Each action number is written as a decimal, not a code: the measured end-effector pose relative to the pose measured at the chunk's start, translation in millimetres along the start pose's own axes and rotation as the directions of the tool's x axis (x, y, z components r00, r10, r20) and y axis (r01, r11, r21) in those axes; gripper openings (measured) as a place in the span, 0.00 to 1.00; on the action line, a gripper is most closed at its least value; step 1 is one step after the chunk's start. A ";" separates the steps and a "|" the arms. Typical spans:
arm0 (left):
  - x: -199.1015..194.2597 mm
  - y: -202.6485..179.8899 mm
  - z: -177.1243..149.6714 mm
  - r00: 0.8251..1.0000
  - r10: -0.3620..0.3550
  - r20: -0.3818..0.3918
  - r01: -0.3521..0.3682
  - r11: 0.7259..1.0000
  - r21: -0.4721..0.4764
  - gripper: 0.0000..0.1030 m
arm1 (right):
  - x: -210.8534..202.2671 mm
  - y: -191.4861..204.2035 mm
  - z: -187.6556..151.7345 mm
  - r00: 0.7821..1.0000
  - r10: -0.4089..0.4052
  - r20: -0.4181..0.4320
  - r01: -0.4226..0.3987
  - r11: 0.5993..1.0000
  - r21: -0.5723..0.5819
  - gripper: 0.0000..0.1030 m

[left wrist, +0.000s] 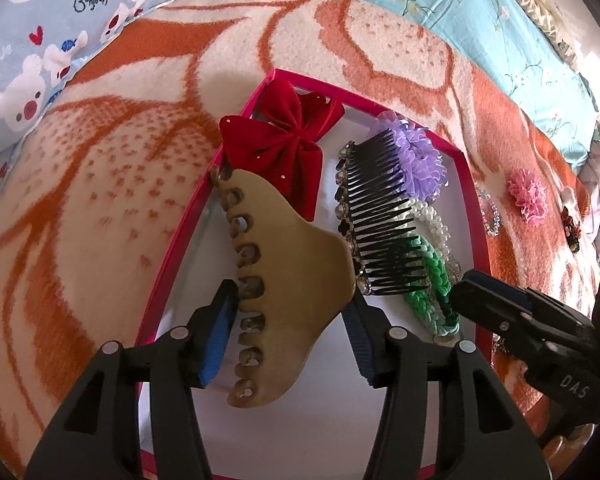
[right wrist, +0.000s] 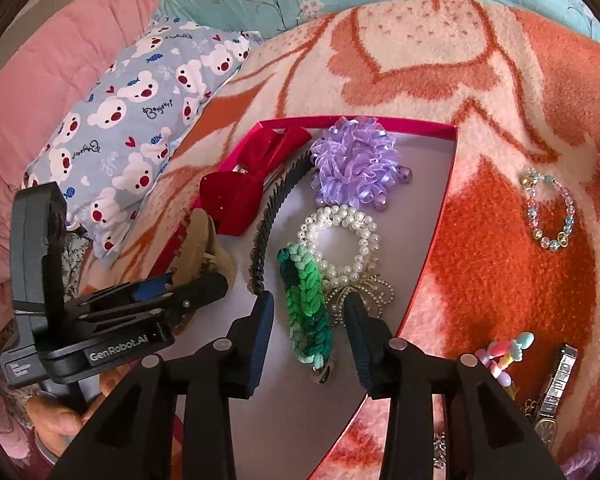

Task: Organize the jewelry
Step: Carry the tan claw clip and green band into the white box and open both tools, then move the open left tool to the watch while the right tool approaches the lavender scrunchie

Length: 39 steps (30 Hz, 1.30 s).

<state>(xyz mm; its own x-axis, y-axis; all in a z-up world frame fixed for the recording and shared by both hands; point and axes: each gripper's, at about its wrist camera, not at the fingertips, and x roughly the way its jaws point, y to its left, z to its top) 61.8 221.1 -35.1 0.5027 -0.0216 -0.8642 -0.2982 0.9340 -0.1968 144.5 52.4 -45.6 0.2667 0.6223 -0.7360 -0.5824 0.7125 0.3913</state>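
Looking down at a shallow pink-rimmed cardboard box with a white floor (left wrist: 476,208), parked on an orange-and-cream fleece blanket (left wrist: 100,200) on a bed. Pretty crowded in there. Got a red velvet bow (left wrist: 288,148) jammed into the far left corner, a lilac organza ruffle scrunchie (left wrist: 420,160) by the far edge, and a black plastic hair comb with a rhinestone spine (left wrist: 380,216) running down the middle between them. Below the scrunchie, a white pearl-bead bracelet (right wrist: 340,240), touching a green braided hair tie (right wrist: 308,304) and a small rhinestone spray brooch (right wrist: 376,292).

Holding the left claw (left wrist: 288,320) apart around a tan toothed plastic hair clip (left wrist: 284,256) at the box's left edge, right up against the bow. Can't see any real squeeze on it, just blue pads either side. Same deal with the right claw (right wrist: 308,320): spread open over the near end of the green tie, straddling it without pinching, with the comb's end and the brooch crowding in on each side.

Out on the blanket past the box's right edge: a pastel glass-bead bracelet (right wrist: 552,212), a pink fabric flower (left wrist: 528,196), a candy-coloured plastic charm piece (right wrist: 504,356) and a metal-band wristwatch (right wrist: 556,384). Beyond the blanket: a blue bear-print pillow (right wrist: 132,120), a teal floral sheet (left wrist: 480,20), a pink quilt (right wrist: 40,60).
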 end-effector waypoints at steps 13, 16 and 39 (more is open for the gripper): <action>-34.9 -3.5 -13.5 0.999 -0.003 0.049 0.003 1.000 0.000 0.58 | -31.9 -1.6 -5.3 0.999 0.013 0.043 -0.013 1.000 0.003 0.40; -39.1 -8.4 -14.8 0.999 -0.010 0.054 0.010 1.000 0.000 0.58 | -37.9 -3.7 -8.8 0.999 0.009 0.046 -0.009 1.000 0.004 0.40; -70.2 -85.9 -37.9 0.992 -0.111 0.067 0.104 0.988 0.111 0.58 | -145.1 -87.8 -55.4 0.980 -0.123 0.158 0.101 0.985 0.141 0.49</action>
<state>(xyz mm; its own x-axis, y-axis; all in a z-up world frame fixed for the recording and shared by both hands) 21.4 128.8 24.9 0.5857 -0.1018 -0.8041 -0.1523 0.9606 -0.2325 114.5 -118.4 -3.7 0.4544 0.5736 -0.6816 -0.4388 0.8100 0.3891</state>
